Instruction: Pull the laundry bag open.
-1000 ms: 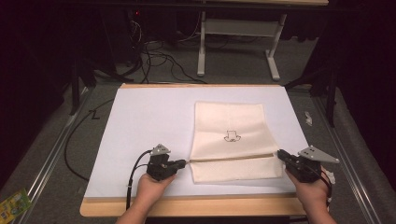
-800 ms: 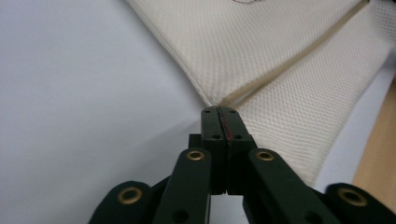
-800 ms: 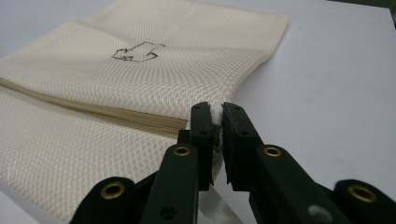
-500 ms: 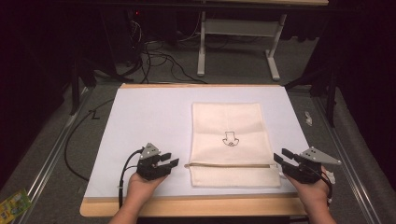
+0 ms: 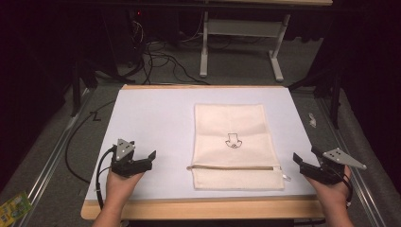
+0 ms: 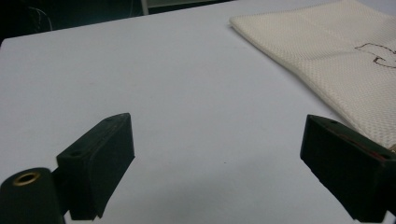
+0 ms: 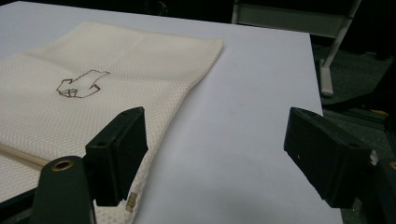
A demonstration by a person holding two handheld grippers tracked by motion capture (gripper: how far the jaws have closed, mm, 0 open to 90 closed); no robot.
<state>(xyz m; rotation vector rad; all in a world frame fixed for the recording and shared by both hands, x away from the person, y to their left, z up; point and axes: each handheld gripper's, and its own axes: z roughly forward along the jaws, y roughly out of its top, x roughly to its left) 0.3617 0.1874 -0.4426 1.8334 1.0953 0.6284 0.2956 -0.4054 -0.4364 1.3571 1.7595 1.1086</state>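
While the cream bag [image 5: 233,144] is lying flat on the white mat [image 5: 151,118], right of the mat's centre, we are holding both grippers low near the table's near edge, one on each side of it. Our left gripper [image 5: 147,159] is hovering over bare mat well left of the bag, its jaws spread wide and gripping nothing; in the left gripper view the bag's [image 6: 336,60] woven cloth is showing at the far right beyond the jaws. Our right gripper [image 5: 302,163] is sitting just right of the bag's near right corner, jaws also spread wide and empty. A zip [image 5: 234,167] is running across the bag near its near end, and a small dark drawing [image 5: 233,141] is sitting at its middle. In the right gripper view the drawing [image 7: 80,85] is lying left of the jaws.
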